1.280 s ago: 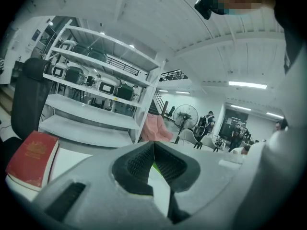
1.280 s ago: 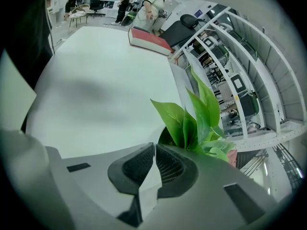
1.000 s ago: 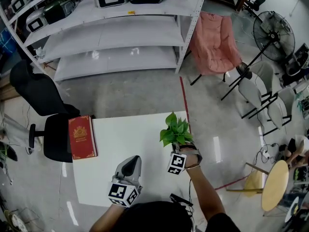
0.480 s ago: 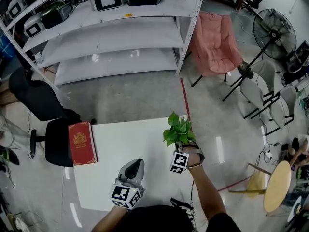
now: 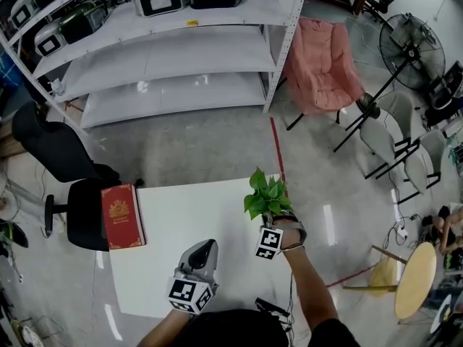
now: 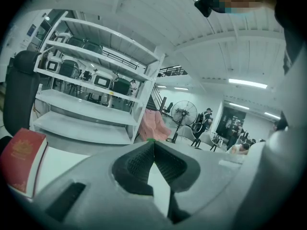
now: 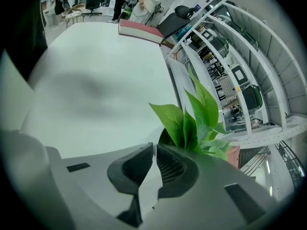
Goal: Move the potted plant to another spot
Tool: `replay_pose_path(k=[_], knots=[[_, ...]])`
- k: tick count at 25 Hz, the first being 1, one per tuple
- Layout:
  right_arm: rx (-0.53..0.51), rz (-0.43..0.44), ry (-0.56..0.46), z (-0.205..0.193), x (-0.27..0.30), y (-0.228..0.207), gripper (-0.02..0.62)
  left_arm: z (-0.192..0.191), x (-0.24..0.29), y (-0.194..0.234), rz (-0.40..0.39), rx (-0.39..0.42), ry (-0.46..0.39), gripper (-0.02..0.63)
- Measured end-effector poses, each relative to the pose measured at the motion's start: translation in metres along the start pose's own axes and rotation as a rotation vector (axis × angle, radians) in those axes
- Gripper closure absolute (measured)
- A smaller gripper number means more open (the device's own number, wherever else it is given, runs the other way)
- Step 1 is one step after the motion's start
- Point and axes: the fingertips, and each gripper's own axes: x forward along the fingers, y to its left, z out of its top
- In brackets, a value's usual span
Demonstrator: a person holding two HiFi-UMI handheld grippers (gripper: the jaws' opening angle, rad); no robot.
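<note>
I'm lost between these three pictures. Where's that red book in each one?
Head view: red book at the white table's left edge.
Left gripper view: lower left corner.
Right gripper view: top centre, far beyond the potted plant.
Shared landmark: the white shelving rack, visible in all three.

Smooth white table (image 5: pixel 195 223); glossy-leaved potted plant (image 5: pixel 266 196); pink cloth chair (image 5: pixel 322 63); white metal shelving (image 5: pixel 166 56).

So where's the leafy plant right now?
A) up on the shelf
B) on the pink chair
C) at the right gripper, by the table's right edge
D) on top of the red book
C: the potted plant is right at the jaws of the right gripper, near the right edge of the table.
</note>
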Motion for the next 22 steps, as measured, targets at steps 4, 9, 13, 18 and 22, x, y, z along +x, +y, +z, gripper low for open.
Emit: replay_pose_path(k=[4, 9, 13, 18, 22], knots=[[-0.011, -0.007, 0.003, -0.001, 0.000, -0.004, 0.569, 0.001, -0.001, -0.002, 0.003, -0.003, 0.002, 0.589], [-0.004, -0.018, 0.008, 0.000, 0.001, -0.005, 0.569, -0.001, -0.004, 0.000, 0.012, -0.006, 0.002, 0.589], [0.013, -0.032, -0.006, 0.001, -0.001, -0.006, 0.569, 0.000, -0.007, -0.002, 0.013, -0.003, -0.003, 0.589], [0.015, -0.054, -0.015, 0.006, -0.011, -0.008, 0.569, 0.004, -0.015, -0.004, 0.018, -0.002, -0.010, 0.589], [0.038, -0.078, -0.023, 0.010, -0.023, -0.006, 0.568, 0.004, -0.026, -0.007, 0.014, 0.003, -0.017, 0.589]])
